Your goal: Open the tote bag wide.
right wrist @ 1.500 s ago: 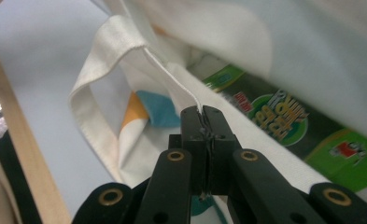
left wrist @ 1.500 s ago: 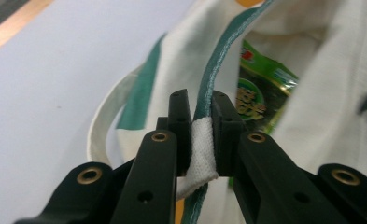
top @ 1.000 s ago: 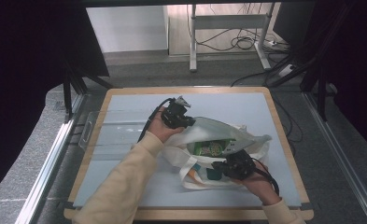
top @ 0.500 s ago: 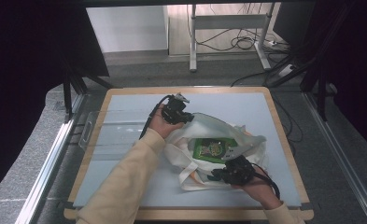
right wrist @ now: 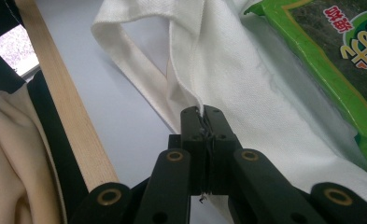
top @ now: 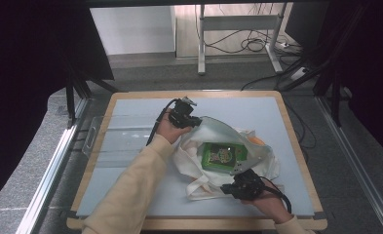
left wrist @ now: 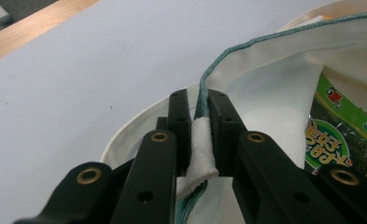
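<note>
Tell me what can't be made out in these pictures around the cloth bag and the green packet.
- Green packet: its print is too small in the high view; both tongs views cut it off at the frame edge.
- Orange thing: mostly hidden by the cloth bag in the high view.
- Right tongs tips: covered by their own body in the high view.

White cloth bag (top: pixel 213 146) spread open on table; green packet (top: pixel 223 155) inside.

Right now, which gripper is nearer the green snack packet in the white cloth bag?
Right. The right gripper grips the bag's near edge just below the packet; the left gripper grips the far rim, farther off.
</note>
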